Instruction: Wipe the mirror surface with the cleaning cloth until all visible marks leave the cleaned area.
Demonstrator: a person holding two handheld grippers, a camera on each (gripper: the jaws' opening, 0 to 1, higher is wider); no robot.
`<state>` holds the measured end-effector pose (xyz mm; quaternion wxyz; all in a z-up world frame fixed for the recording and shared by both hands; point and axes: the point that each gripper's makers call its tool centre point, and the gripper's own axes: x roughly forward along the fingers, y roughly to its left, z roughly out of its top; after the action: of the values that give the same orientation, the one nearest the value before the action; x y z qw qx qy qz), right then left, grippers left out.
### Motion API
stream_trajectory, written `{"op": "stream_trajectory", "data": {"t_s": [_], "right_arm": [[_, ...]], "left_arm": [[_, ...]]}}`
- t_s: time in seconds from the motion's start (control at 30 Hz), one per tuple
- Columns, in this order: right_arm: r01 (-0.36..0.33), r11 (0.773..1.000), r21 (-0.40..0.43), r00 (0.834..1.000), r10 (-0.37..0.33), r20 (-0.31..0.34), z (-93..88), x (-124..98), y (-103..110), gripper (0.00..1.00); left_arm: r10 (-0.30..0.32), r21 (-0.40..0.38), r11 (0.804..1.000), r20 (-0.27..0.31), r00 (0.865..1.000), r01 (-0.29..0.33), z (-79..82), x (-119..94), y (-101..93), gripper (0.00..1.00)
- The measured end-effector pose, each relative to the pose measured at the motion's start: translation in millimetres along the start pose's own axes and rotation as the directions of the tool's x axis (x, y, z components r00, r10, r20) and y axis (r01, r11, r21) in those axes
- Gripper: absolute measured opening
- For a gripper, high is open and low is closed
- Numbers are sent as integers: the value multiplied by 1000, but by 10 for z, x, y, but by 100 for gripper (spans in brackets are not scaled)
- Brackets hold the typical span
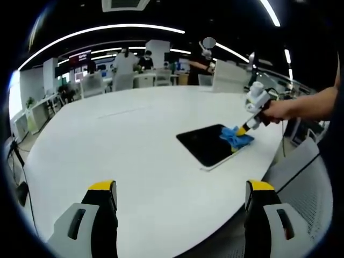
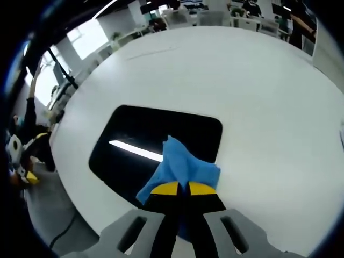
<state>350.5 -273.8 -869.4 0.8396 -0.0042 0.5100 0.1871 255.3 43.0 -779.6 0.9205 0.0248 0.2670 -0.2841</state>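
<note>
The mirror (image 1: 212, 144) lies flat on the white counter (image 1: 123, 140), near the counter's edge on the side where a person's hand (image 1: 282, 110) reaches in; it is a dark rectangle with rounded corners and a thin pale border, and in the right gripper view its glass (image 2: 145, 145) reflects a bright strip of ceiling light; the blue cleaning cloth (image 2: 180, 169) rests on the mirror, bunched into a peaked fold, covering the corner area nearest the right gripper and hanging slightly past the mirror's edge there; the right gripper (image 2: 179, 188) has its yellow-tipped fingers clenched on the cloth, the two tips drawn almost together with the blue fabric pinched between them and pressed down toward the glass; in the left gripper view the same gripper (image 1: 243, 130) comes in from the right, held by the hand, its tip meeting the cloth (image 1: 236, 136) on the mirror; the left gripper (image 1: 181, 188) hovers over the bare counter well apart from the mirror, its fingers released and spread wide with nothing between them; beyond the counter, chairs and desks (image 1: 134, 79) stand in an open office under long ceiling lights, with several people in the far background.
</note>
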Motion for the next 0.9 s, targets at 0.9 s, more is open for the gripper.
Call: {"op": "stream_trajectory", "data": {"t_s": [0.9], "right_arm": [[24, 998, -55, 998, -21, 51, 544, 252, -244, 0]], "left_arm": [[18, -11, 1000, -4, 1000, -18, -16, 13, 49, 99]]}}
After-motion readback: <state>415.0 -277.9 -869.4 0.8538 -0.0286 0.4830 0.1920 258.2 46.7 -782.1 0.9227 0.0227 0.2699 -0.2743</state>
